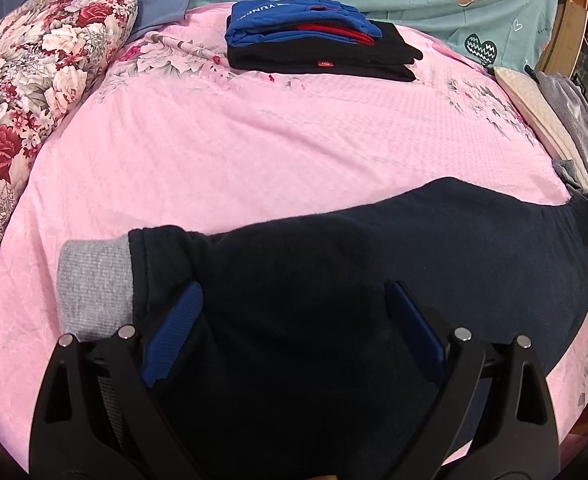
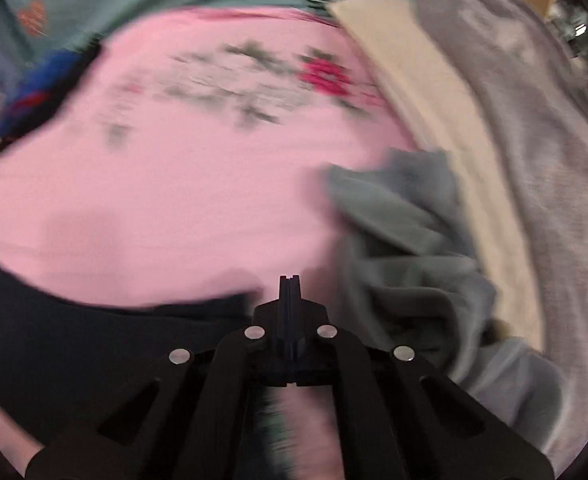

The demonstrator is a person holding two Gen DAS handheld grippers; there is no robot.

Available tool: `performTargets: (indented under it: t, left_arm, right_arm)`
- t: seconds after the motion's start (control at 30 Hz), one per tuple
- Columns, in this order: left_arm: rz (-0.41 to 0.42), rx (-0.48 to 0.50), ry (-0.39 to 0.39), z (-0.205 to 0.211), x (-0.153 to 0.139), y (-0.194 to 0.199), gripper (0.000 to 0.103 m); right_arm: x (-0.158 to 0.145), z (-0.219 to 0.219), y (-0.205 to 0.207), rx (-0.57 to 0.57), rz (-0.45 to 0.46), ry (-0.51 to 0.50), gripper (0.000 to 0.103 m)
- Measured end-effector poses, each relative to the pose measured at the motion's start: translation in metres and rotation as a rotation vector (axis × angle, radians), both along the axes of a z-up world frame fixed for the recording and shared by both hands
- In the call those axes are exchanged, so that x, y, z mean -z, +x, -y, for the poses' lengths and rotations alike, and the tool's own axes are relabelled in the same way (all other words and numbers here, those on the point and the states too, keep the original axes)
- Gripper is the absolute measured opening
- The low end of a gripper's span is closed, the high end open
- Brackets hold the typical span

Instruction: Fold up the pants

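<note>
The left hand-held gripper (image 1: 294, 300) fills the lower part of its frame, its two blue-padded fingers (image 1: 173, 332) spread wide apart and angled outward. The right hand-held gripper (image 2: 289, 284) sits at the lower centre of its frame, its dark fingers pressed together and pointing straight up the blurred picture.
</note>
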State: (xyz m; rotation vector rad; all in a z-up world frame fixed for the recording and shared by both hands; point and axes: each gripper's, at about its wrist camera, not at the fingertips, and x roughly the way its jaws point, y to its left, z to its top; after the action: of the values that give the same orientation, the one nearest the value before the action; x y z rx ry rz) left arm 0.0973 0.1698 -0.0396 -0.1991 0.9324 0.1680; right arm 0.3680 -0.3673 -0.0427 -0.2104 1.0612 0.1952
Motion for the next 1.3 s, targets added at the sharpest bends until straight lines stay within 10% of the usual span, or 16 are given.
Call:
performTargets:
  t: [0.07, 0.2, 0.57, 0.77, 0.87, 0.93, 1.03, 1.17, 1.3]
  left_arm:
    - [-0.003, 0.001, 0.0, 0.0, 0.0, 0.0, 0.096]
    - [-0.016, 0.009, 0.017, 0.004, 0.002, 0.002, 0.098]
    - [-0.01, 0.008, 0.007, 0.004, 0.002, 0.001, 0.098]
    - [-0.009, 0.009, 0.006, 0.004, 0.001, 0.0, 0.098]
    - [-0.003, 0.008, 0.0, 0.004, 0.001, 0.0, 0.098]
    - [0.007, 0.005, -0.014, 0.002, 0.0, -0.002, 0.098]
    - [0.012, 0.001, -0.017, 0.002, 0.0, -0.002, 0.098]
    - [0.01, 0.0, -0.008, 0.003, -0.001, -0.002, 0.098]
    - [0.026, -0.019, 0.048, 0.013, -0.011, -0.007, 0.098]
  right_arm:
    - [-0.005, 0.019, -0.006, 0.033, -0.048, 0.197, 0.003]
    - [-0.035, 0.024, -0.033, -0.015, 0.021, 0.288, 0.041]
    - [-0.038, 0.042, -0.032, -0.036, -0.078, 0.611, 0.048]
    - [-0.019, 0.019, -0.034, -0.066, -0.067, 0.307, 0.049]
    - [-0.021, 0.012, -0.037, -0.077, -0.05, 0.291, 0.011]
    - [-0.04, 0.006, -0.045, -0.119, 0.043, 0.281, 0.006]
    - [-0.066, 0.004, -0.052, -0.153, 0.172, 0.33, 0.006]
    - [-0.024, 0.009, -0.033, -0.066, 0.074, 0.208, 0.006]
    - [-0.008, 0.01, -0.041, 0.007, 0.074, 0.059, 0.034]
